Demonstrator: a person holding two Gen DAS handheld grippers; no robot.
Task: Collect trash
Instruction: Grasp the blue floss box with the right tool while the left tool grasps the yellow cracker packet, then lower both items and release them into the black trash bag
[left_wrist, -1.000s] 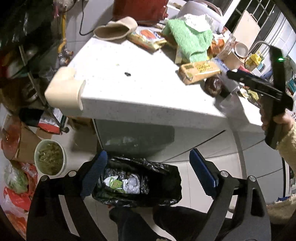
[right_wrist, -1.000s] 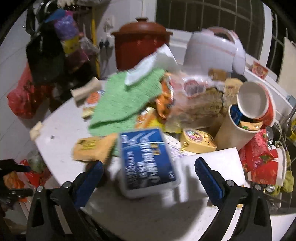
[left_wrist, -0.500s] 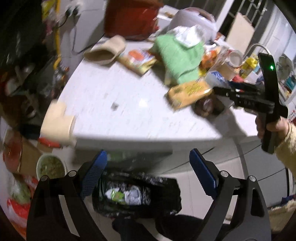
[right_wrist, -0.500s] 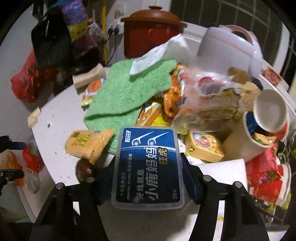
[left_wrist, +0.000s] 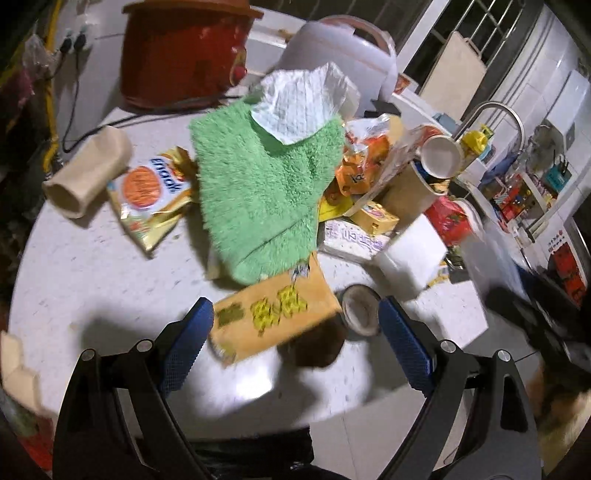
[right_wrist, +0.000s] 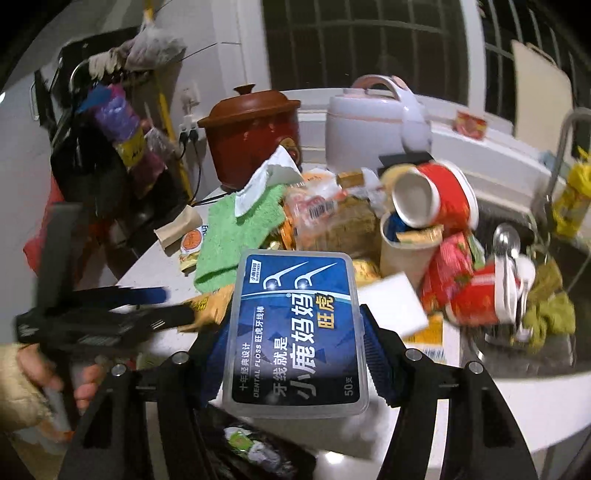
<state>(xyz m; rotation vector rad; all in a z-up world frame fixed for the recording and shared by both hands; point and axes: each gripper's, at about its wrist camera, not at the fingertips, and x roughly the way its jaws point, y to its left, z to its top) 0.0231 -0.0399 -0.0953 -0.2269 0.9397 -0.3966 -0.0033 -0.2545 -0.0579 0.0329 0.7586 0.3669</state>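
Right gripper (right_wrist: 291, 354): jaws clamped on the floss box (right_wrist: 295, 332), label up, lifted clear of the counter (right_wrist: 524, 398). Bin bag (right_wrist: 258, 450) at 6 o'clock below it. Left gripper (left_wrist: 295, 347): jaws spread wide, gripping nothing. Orange packet (left_wrist: 273, 317) lies between its fingertips; brown lump (left_wrist: 314, 347) touches the packet at 4 o'clock. Green cloth (left_wrist: 266, 192) at 12 o'clock.
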